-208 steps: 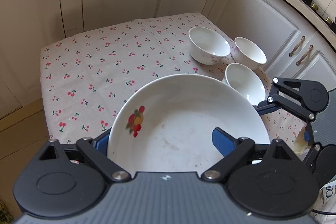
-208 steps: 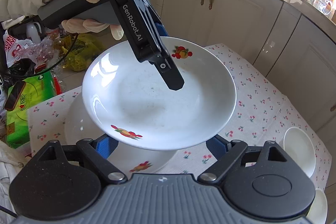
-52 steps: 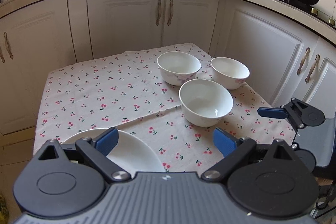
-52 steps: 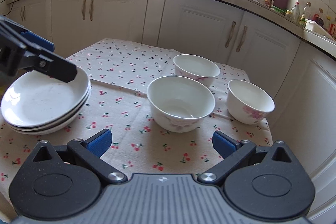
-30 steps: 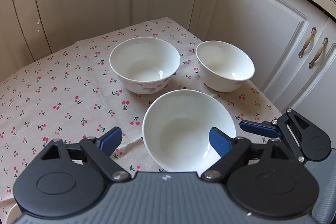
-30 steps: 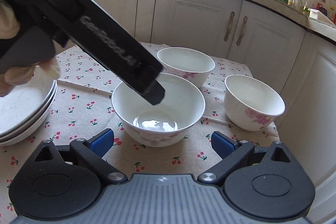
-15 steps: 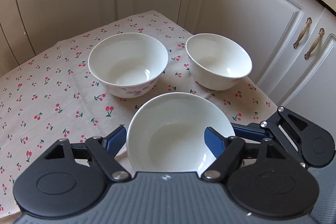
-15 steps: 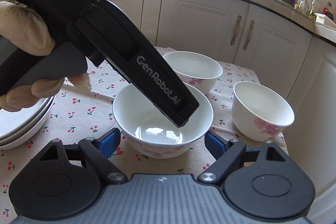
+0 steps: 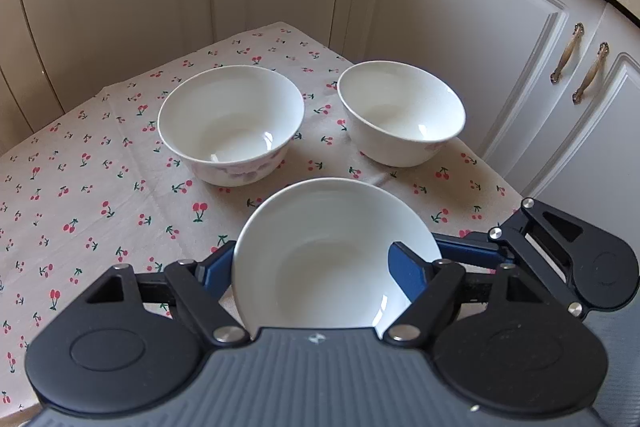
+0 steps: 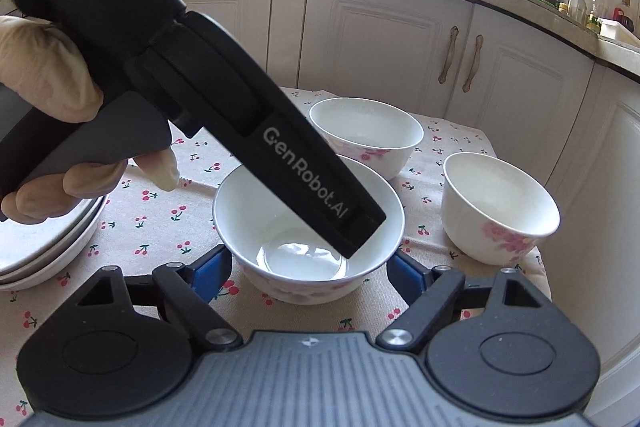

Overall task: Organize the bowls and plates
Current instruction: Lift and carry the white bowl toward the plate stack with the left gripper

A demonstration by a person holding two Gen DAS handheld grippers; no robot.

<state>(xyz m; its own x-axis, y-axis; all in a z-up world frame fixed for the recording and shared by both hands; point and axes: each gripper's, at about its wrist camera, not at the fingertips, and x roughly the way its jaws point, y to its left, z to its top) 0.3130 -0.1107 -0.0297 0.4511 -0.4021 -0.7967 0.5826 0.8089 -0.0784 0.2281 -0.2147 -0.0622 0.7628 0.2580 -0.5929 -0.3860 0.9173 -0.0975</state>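
Three white bowls stand on the cherry-print tablecloth. The near bowl sits between the pads of my left gripper, which is shut on its sides from above. In the right wrist view the same bowl lies between the blue pads of my right gripper. Those jaws are closing, and the pads stand just beside its lower wall. The left gripper's finger reaches down across the bowl's mouth. Two more bowls stand behind, apart from each other.
A stack of white plates rests at the table's left edge. A gloved hand holds the left gripper's handle. White cabinet doors close in behind and to the right of the table. The far bowls stand near the table's right edge.
Both grippers came in on the near bowl and their jaws narrowed around it. The left gripper dropped lower over the bowl. The two far bowls stayed put.
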